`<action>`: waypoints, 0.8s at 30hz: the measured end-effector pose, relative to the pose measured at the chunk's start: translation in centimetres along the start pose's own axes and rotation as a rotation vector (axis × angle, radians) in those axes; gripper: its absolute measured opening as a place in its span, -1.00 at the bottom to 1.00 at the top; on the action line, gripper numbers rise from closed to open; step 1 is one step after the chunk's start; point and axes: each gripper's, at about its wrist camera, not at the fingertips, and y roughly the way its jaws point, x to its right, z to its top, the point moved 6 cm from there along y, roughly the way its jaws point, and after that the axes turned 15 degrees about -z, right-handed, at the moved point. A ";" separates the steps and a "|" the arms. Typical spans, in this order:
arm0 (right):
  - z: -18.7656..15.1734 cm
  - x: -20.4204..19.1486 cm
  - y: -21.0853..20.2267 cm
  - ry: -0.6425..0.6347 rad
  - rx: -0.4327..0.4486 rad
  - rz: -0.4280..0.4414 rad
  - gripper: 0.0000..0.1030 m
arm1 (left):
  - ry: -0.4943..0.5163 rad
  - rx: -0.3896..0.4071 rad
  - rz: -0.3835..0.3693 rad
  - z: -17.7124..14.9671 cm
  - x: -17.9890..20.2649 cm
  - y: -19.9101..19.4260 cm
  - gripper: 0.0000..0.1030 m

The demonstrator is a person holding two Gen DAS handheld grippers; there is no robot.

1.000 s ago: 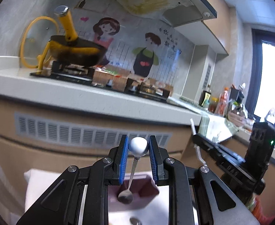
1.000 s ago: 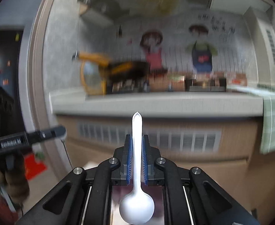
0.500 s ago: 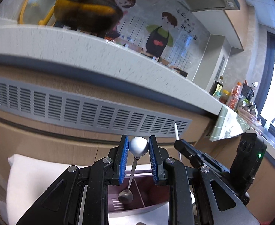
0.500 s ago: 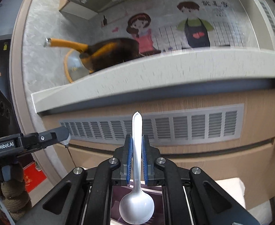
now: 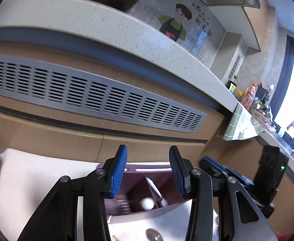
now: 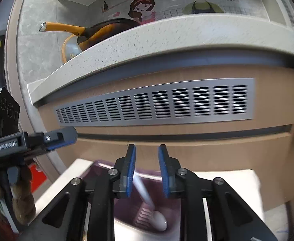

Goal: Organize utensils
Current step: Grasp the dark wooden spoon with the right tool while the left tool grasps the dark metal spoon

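Our left gripper (image 5: 148, 170) and right gripper (image 6: 147, 170) are opening, empty — the white spoon (image 6: 150, 204), blurred, seemingly drops into the purple holder (image 6: 104, 165), keeping utensils together.

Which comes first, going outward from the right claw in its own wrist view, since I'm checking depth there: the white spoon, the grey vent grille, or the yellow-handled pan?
1. White spoon: nearest, below the opening right claw, dropping into the purple utensil holder.
2. Grey vent grille: farther, on the cabinet front ahead.
3. Yellow-handled pan: farthest, upper left on the counter.
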 end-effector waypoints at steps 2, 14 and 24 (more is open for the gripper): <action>-1.1 0.5 -1.7 -0.016 -0.037 -0.009 -0.54 | -0.003 0.002 0.049 -0.9 0.2 -1.8 -0.10; -15.1 -0.2 -11.6 -0.171 -0.390 -0.051 -0.49 | -0.019 -0.223 0.244 -14.3 1.6 -10.1 -0.10; -24.9 -1.4 -16.1 0.025 -0.694 -0.007 -0.44 | -0.091 -0.281 0.269 -20.4 1.3 -13.8 -0.10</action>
